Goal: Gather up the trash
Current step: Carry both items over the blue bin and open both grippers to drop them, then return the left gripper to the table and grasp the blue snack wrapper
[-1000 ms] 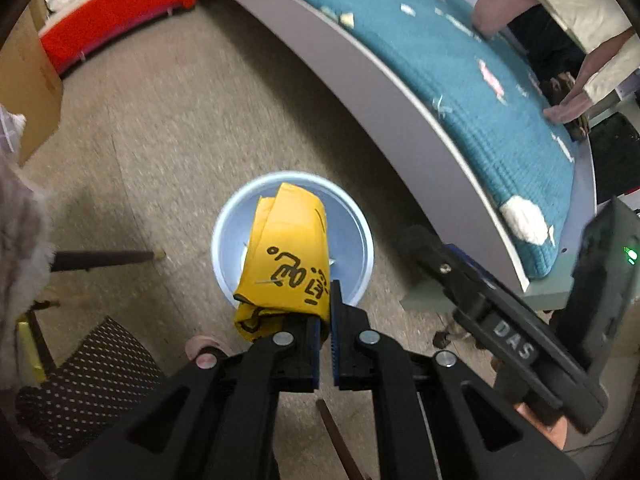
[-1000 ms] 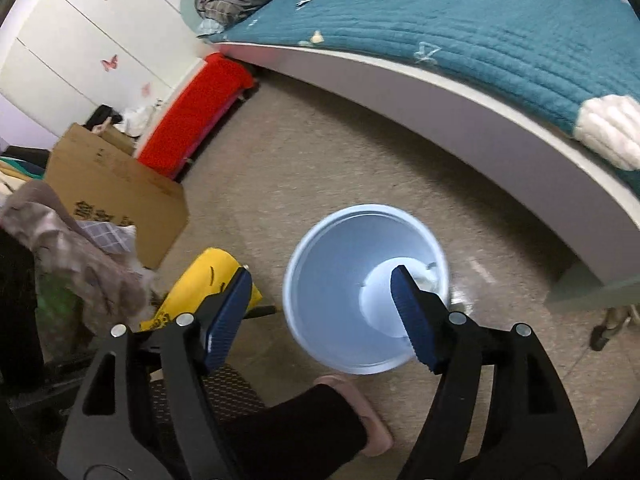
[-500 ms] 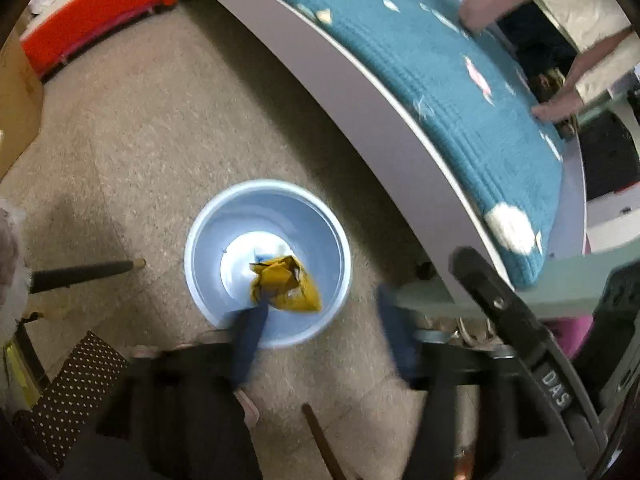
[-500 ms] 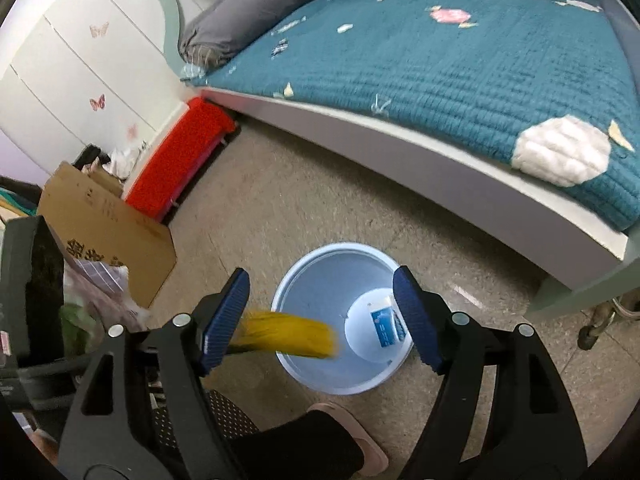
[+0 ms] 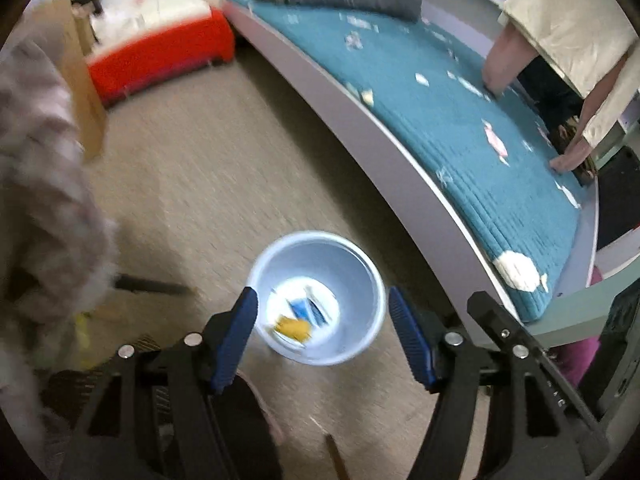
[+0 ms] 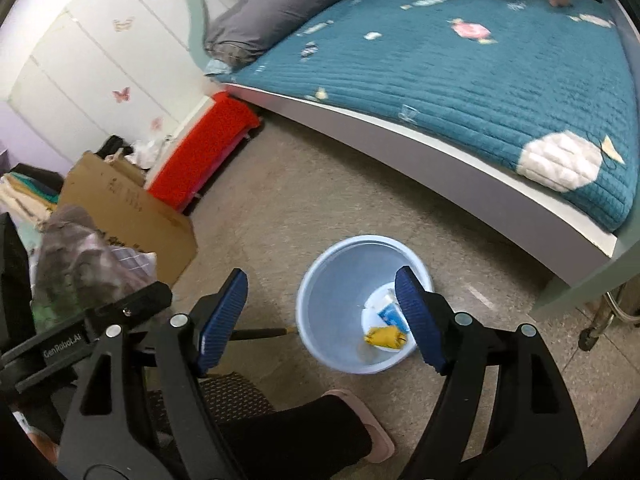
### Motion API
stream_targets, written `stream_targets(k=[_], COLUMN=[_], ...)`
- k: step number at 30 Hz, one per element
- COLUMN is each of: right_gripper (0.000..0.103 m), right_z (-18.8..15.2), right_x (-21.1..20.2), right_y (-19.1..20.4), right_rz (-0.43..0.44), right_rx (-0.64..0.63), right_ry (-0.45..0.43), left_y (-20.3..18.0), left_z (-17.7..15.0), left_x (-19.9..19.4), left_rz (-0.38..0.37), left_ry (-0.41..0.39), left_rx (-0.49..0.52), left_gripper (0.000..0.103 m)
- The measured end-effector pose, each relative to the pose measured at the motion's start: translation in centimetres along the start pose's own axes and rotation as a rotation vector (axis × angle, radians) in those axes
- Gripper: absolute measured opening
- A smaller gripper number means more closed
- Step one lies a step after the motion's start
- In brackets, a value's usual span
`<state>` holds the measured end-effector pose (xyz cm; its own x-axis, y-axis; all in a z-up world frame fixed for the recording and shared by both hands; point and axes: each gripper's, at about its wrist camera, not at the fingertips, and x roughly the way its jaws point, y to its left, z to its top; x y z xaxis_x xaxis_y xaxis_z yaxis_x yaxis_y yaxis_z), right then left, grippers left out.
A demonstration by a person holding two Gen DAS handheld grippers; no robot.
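Observation:
A light blue trash bin (image 5: 316,296) stands on the floor beside the bed; it also shows in the right wrist view (image 6: 362,304). A crumpled yellow wrapper (image 5: 294,328) lies at its bottom with blue and white scraps; it also shows in the right wrist view (image 6: 386,338). My left gripper (image 5: 322,336) is open and empty above the bin. My right gripper (image 6: 320,320) is open and empty, above the bin's left side. Several small paper scraps (image 6: 372,35) lie on the teal bedspread (image 6: 460,68).
A red padded bench (image 6: 204,152) and a cardboard box (image 6: 128,208) stand at the left. The bed's white edge (image 6: 440,164) curves across the right. A foot in a pink slipper (image 6: 360,436) is near the bin. A grey pillow (image 6: 280,12) lies at the bed's head.
My left gripper opened and let go of the yellow wrapper, which fell into the bin. Both grippers have risen and tilted up toward the bed.

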<state>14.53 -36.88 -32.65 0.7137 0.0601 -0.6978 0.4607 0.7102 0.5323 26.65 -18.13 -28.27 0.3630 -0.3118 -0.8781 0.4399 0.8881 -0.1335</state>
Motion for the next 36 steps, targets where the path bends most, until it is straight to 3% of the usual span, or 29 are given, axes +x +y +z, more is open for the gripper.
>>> stream_targets(k=[8, 11, 16, 24, 29, 34, 35, 36], right_gripper=[0.077, 0.078, 0.079, 0.079, 0.080, 0.080, 0.080, 0.080], right_z=[0.4, 0.0, -2.1, -7.0, -9.1, -10.0, -10.2, -10.2], right_x=[-6.6, -9.2, -11.4, -11.7, -10.7, -10.0, -9.7, -9.6], right_y=[6.4, 9.6, 14.4, 23.4, 27.2, 28.9, 29.2, 29.2], right_rz=[0.115, 0.160, 0.221, 0.347, 0.374, 0.385, 0.384, 0.383], right_rx=[-0.114, -0.182, -0.291, -0.457, -0.525, -0.554, -0.555, -0.557], right_ry=[-0.097, -0.120, -0.122, -0.034, 0.013, 0.044, 0.050, 0.052], left_y=[0.8, 1.8, 5.5, 15.5, 21.0, 21.9, 21.9, 21.9], left_z=[-1.6, -2.7, -5.8, -10.7, -12.5, -13.1, -13.1, -13.3], left_x=[-12.8, -16.8, -22.6, -27.6, -27.4, -26.2, -25.8, -25.5], left_rz=[0.088, 0.101, 0.269, 0.397, 0.334, 0.267, 0.263, 0.256], left_ry=[-0.265, -0.326, -0.406, -0.396, -0.339, -0.311, -0.303, -0.295], left_rx=[0.036, 0.035, 0.031, -0.165, -0.313, -0.328, -0.323, -0.319], left_gripper=[0.069, 0.071, 0.080, 0.084, 0.084, 0.084, 0.081, 0.070])
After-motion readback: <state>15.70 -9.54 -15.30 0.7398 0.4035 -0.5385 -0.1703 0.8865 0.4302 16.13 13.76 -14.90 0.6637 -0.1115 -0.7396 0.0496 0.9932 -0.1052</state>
